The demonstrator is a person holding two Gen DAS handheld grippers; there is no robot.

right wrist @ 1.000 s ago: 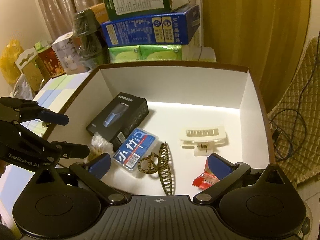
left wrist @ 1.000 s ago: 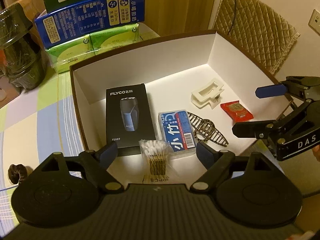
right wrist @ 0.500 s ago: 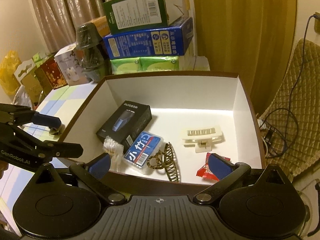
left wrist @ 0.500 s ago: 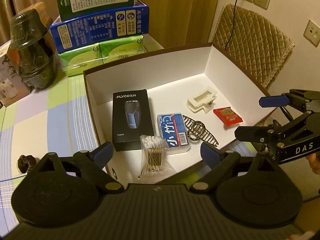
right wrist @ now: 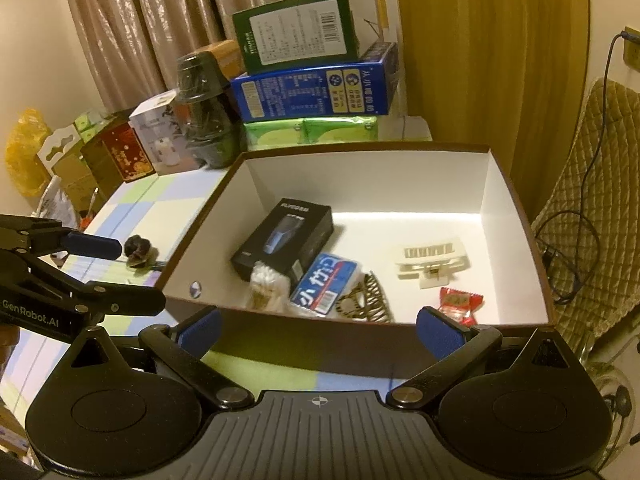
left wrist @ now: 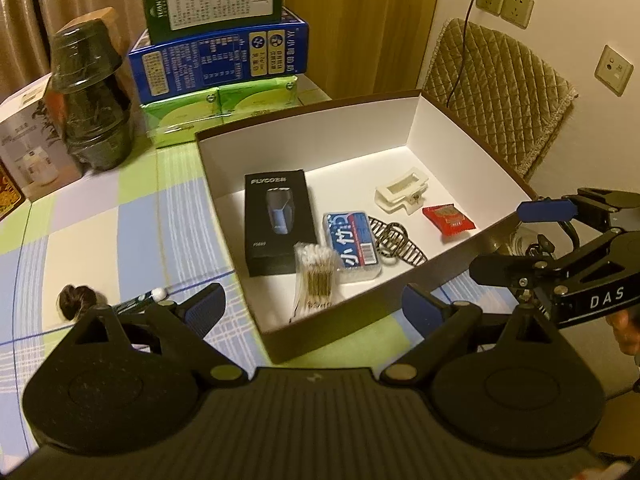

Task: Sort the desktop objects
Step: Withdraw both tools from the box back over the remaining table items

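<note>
Backed up and away from the box (left wrist: 360, 312), both grippers (left wrist: 312, 308) (right wrist: 316, 326) wide and empty (next: scrunchie (left wrist: 76, 304), approached low, squarely).

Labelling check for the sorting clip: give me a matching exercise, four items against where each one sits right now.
Items:
1. shaver box
2. red packet
3. hair tie
4. white clip

Places:
A. on the tablecloth, outside the box
B. in the box, by its left wall
C. in the box, nearest its right wall
D. in the box, just behind the red packet

Pairs: 1-B, 2-C, 3-A, 4-D
</note>
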